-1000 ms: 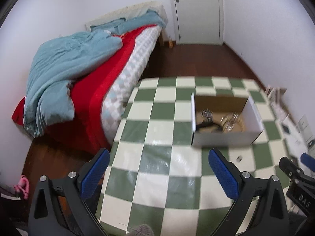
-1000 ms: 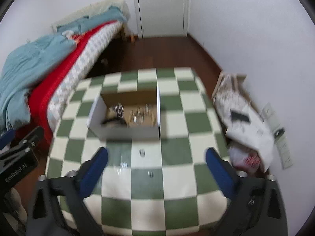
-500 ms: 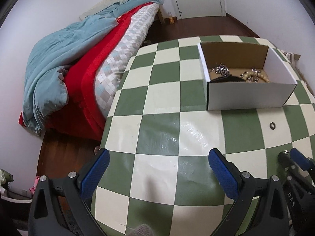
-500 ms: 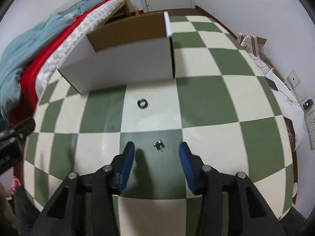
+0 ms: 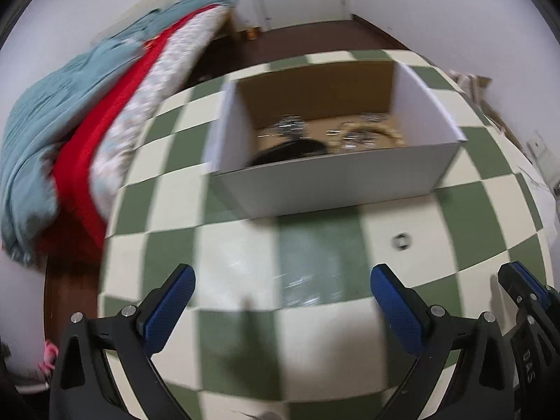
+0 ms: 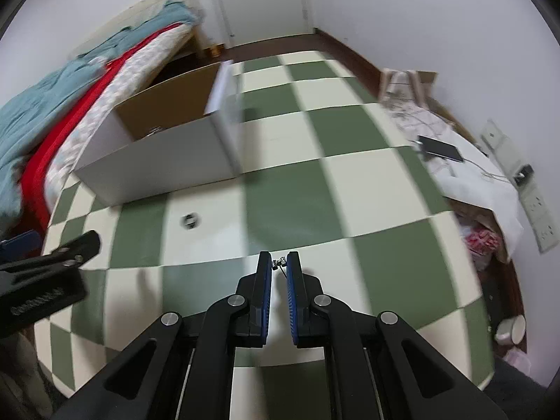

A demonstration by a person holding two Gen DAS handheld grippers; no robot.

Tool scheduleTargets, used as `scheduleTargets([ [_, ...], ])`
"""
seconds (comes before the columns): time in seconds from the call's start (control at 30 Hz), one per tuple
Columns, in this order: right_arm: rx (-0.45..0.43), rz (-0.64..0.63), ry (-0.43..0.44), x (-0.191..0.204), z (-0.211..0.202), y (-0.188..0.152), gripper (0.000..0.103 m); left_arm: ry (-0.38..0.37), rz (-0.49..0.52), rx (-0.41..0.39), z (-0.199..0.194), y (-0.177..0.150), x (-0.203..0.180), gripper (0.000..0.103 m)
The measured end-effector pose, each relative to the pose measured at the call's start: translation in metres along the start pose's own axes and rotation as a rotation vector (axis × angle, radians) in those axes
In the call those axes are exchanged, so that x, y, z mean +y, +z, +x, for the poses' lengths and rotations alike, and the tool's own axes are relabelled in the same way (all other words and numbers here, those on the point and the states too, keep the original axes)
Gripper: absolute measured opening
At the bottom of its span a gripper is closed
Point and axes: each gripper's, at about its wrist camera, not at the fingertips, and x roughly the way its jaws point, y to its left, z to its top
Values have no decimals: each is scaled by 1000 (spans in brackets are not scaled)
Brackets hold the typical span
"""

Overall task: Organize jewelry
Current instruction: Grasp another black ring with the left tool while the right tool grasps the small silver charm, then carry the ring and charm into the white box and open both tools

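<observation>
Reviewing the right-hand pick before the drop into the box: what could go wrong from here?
1. The right gripper pinches the tiny earring only at the very jaw tips; it may slip out on the way to the white box.
2. The small ring lies loose on the checkered table, roughly along the way to the box; a low sweep might knock it.
3. Both views are motion-blurred, so the grip is hard to verify.

The right claw (image 6: 279, 264), black-armed with blue pads, has its fingers drawn nearly together, pinching a tiny silver earring stud (image 6: 278, 263) at the tips, above the near edge of the surface. The left claw (image 5: 281, 288) hangs with its blue-padded fingers (image 5: 170, 306) spread wide, gripping nothing, near the same edge.
</observation>
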Motion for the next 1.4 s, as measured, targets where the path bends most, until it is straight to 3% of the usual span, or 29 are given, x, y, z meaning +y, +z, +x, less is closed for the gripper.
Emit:
scheduleTargets([
  [0.2,4,50,-37,-30,1,7,9,-49,63,12,16,13,-41,102],
  [0.23,4,57,-39,-33,2,8,9,-54,70,12,17,14,-45,98],
  [0.3,4,69,-41,-39,5,10,9,-72,89,22,21,15,-54,86],
  [0.37,5,77,-41,-42,6,10,9,-94,103,44,27,16,-60,63],
  [0.5,3,97,-40,-48,11,11,9,-143,112,21,25,18,-64,32],
  [0.53,3,99,-40,-49,11,11,9,-150,116,22,26,19,-67,19],
  [0.63,1,108,-39,-51,12,11,9,-156,129,26,27,21,-70,10],
  [1.07,-46,127,-21,-47,-11,21,9,-165,82,5,-2,12,-50,9],
  [1.4,-100,50,62,2,-54,53,9,-133,-43,-100,-74,39,23,9],
])
